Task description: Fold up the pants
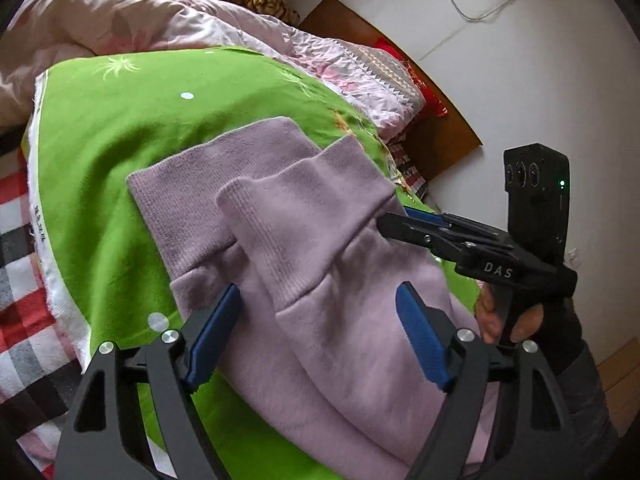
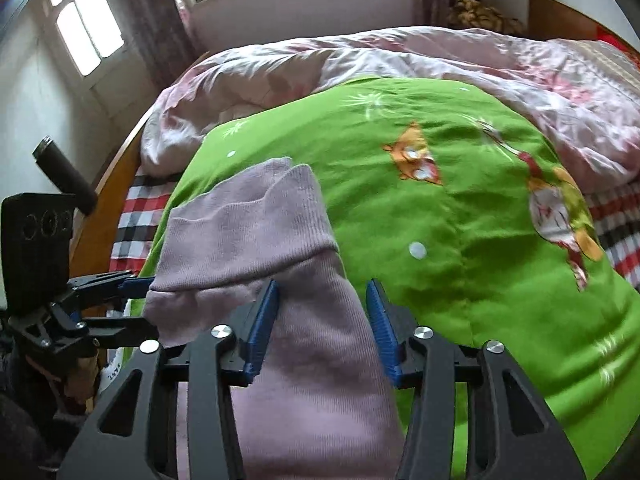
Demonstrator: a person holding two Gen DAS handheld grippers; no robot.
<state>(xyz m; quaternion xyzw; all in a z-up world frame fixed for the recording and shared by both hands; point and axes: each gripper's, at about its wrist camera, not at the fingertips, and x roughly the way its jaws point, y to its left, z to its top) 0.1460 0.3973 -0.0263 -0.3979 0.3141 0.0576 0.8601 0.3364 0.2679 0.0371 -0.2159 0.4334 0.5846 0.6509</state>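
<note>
The lilac pants (image 1: 304,264) lie on a green blanket (image 1: 120,152), the legs stacked with both ribbed cuffs (image 1: 256,184) pointing away. My left gripper (image 1: 320,328) is open, its blue pads astride the upper leg below the cuff. My right gripper (image 2: 322,322) is open too, its pads either side of the right edge of the pants (image 2: 280,264). The right gripper also shows in the left wrist view (image 1: 396,218), at the pants' right edge. The left gripper shows in the right wrist view (image 2: 136,300), at the left edge of the cuffs.
The green blanket (image 2: 460,240) with cartoon prints covers a bed. A rumpled pink duvet (image 2: 360,60) lies behind it. A red checked sheet (image 1: 20,240) shows at the left. A wooden headboard (image 1: 440,136) and white wall are at the right; windows (image 2: 88,28) are beyond the bed.
</note>
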